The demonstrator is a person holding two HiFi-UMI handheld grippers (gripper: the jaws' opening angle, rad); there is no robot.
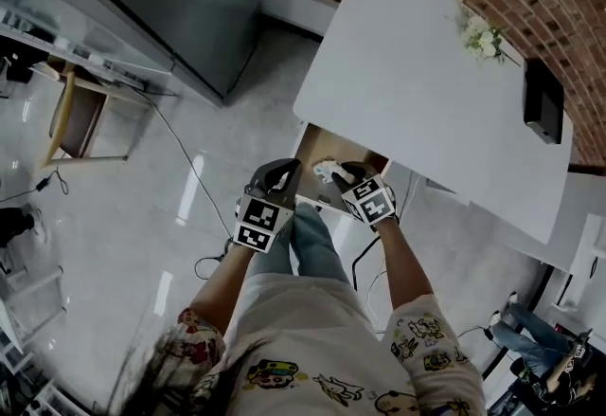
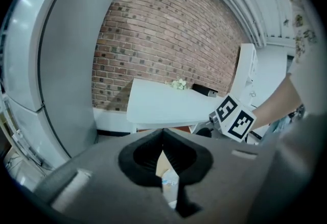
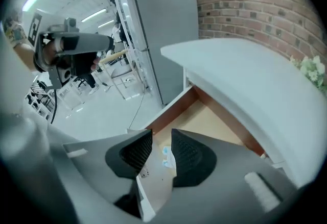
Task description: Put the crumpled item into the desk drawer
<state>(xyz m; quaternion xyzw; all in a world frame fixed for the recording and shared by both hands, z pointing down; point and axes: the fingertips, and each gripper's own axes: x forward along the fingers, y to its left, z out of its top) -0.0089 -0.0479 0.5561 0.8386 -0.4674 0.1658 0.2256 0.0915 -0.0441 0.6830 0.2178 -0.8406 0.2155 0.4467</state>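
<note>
The drawer (image 1: pixel 355 155) stood pulled out from under the near edge of the white table (image 1: pixel 417 73), its wooden floor bare. The crumpled item (image 1: pixel 327 170), white with some blue print, lay inside it close behind the white drawer front (image 3: pixel 153 182). In the head view both tools hovered over that front edge, with the item between their tips and nearer the right one. The right hand-held gripper (image 3: pixel 162 133) was released. Its jaws stood a little apart, and its own view showed the item down through the narrow gap, against the wood just past the drawer front. The item was narrower than the gap and neither pad pressed on it. The left hand-held gripper (image 2: pixel 163 132) was clenched on nothing, its jaw tips meeting. A sliver of the item and the drawer's wood showed through the slit behind the tips, so the item lay below and slightly ahead of it. The left tool pointed toward the table, with the right one's marker cube just to its right.
</note>
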